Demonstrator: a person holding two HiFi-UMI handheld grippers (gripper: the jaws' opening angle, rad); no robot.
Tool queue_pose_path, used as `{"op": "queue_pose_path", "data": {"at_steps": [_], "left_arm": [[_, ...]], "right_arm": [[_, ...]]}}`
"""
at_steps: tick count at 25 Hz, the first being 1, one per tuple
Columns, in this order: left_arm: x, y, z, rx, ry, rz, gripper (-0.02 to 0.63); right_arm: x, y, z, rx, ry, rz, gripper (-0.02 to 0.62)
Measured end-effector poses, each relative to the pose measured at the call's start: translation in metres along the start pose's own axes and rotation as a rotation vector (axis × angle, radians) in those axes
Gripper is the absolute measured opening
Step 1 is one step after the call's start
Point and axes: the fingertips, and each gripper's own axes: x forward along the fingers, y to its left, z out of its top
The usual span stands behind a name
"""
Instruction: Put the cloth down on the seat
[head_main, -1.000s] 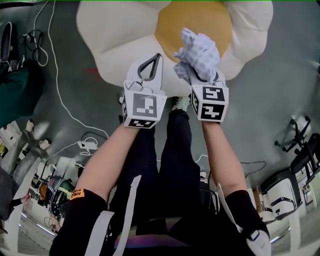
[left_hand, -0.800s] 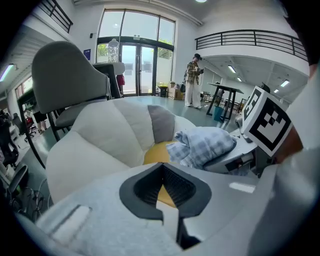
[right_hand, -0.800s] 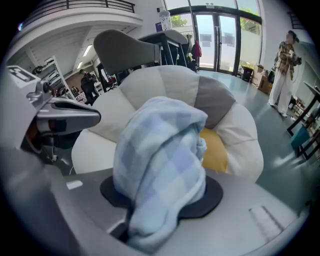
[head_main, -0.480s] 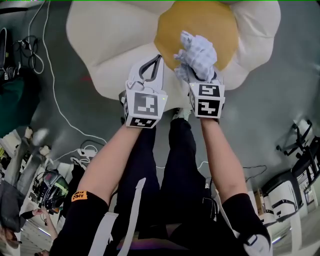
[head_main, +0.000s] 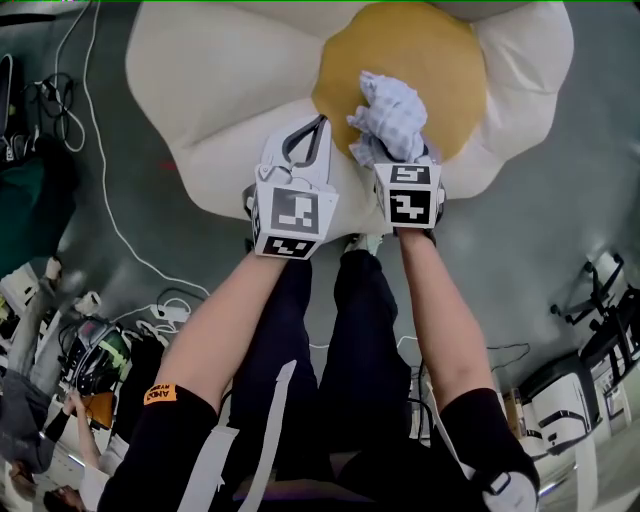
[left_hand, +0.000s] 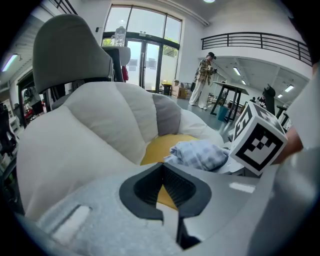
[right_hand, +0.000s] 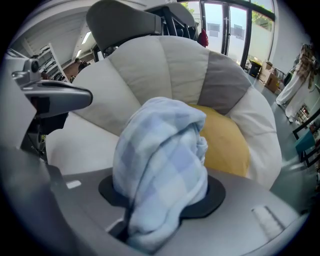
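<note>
The seat is a flower-shaped floor chair with white petals (head_main: 215, 85) and a yellow middle cushion (head_main: 400, 45). A bunched light-blue checked cloth (head_main: 392, 112) stands over the near edge of that cushion, and it is still packed between the jaws of my right gripper (head_main: 398, 152), which are opening. In the right gripper view the cloth (right_hand: 160, 160) fills the gap of the right gripper (right_hand: 162, 194) and hides its tips. My left gripper (head_main: 317, 124) hovers over a white petal just left of the cloth, shut and empty, tips touching (left_hand: 161, 167).
Grey floor surrounds the seat, with cables (head_main: 110, 200) on the left and folded chair frames (head_main: 600, 330) at the right. The seat's padded backrest (right_hand: 165, 65) rises behind the cushion. A person (left_hand: 204, 80) stands far off by tables.
Both grippers have moved forward over the seat. The cloth now sits lower over the yellow cushion, and the right gripper's cube has tilted up.
</note>
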Motion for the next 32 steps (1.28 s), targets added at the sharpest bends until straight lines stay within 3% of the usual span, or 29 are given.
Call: {"op": "queue_pose_path", "data": {"at_steps": [7, 11, 21, 26, 32], "left_arm": [[0.006, 0.009, -0.007, -0.028, -0.001, 0.013, 0.000], [0.006, 0.004, -0.014, -0.050, 0.012, -0.002, 0.000], [-0.024, -0.005, 0.019, -0.118, 0.012, -0.011, 0.000], [-0.058, -0.020, 0.054, -0.116, -0.013, -0.015, 0.000], [-0.107, -0.043, 0.079, -0.124, -0.024, 0.007, 0.000]], "right_arm": [[0.024, 0.002, -0.009, -0.009, 0.063, 0.022, 0.260], [0.032, 0.002, -0.015, -0.020, 0.098, 0.033, 0.307], [-0.016, -0.006, 0.010, -0.007, 0.083, 0.009, 0.357], [-0.070, -0.002, 0.032, -0.013, 0.021, 0.013, 0.339], [-0.136, 0.006, 0.052, -0.045, -0.056, 0.001, 0.223]]}}
